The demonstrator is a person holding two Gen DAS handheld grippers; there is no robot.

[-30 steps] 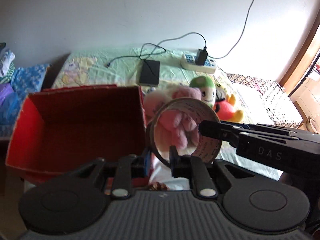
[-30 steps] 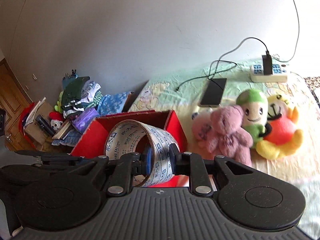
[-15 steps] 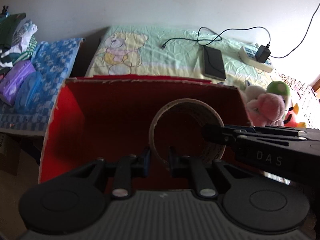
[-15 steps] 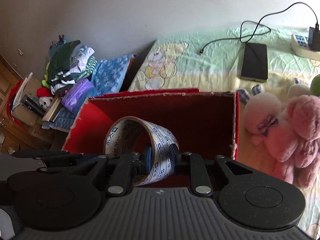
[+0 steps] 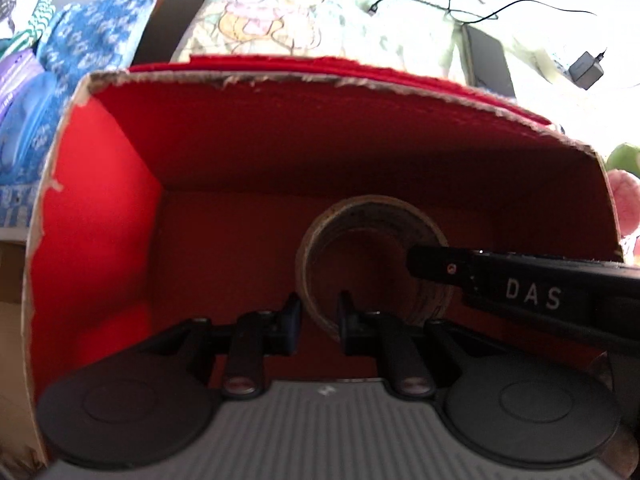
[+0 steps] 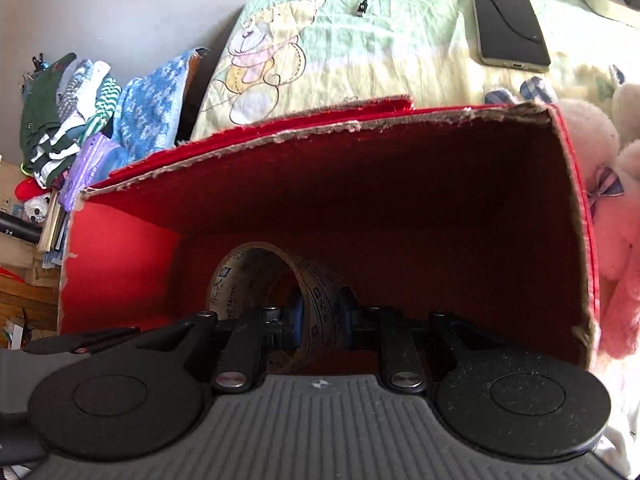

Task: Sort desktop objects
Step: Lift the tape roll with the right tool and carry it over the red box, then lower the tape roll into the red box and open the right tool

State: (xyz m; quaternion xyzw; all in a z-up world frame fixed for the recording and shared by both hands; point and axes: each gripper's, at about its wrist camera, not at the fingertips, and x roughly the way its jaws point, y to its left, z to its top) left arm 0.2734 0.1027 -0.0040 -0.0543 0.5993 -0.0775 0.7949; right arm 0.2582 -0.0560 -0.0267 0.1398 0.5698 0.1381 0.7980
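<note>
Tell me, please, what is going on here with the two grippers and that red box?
A person is sorting things with two handheld grippers. Both the left gripper and the right gripper are shut on the wall of one tape roll, each from its own side. The roll is held down inside the open red box. Whether it touches the box floor cannot be told. Pink plush toys and a phone lie outside the box on the bedsheet.

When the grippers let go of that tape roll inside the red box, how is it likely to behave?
The tape roll stands on edge, so it may roll or topple flat. Its mostly hollow ring suggests it is light. The right gripper pinches only its band, yet it keeps shape, so probably stiff. The red box walls should contain it.
</note>
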